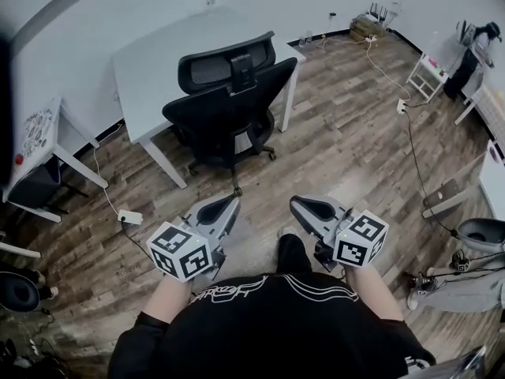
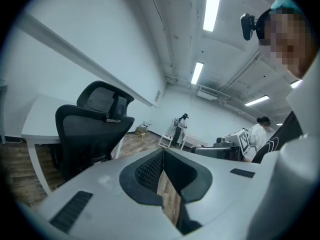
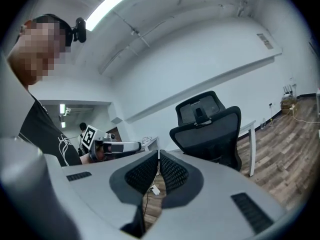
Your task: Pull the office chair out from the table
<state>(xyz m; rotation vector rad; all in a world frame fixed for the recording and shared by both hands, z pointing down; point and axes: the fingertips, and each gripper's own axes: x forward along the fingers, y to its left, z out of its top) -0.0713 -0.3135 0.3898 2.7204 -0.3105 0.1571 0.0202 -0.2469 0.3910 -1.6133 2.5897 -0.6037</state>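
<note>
Office chair [image 1: 229, 105]: upper centre, pushed in at the white bench [image 1: 150, 61].
Left claw [image 1: 229, 205]: pressed together, empty, below the chair, apart.
Right claw [image 1: 298, 205]: pressed together, empty.

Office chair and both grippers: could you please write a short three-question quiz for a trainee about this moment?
1. True or false: neither the left gripper nor the right gripper touches the office chair.
2. The chair stands at the table's: A near side, toward the person; B far side, by the wall; C top.
3. Fill in: both grippers' jaws are ____.
Key: 1 true; 2 A; 3 shut.
</note>
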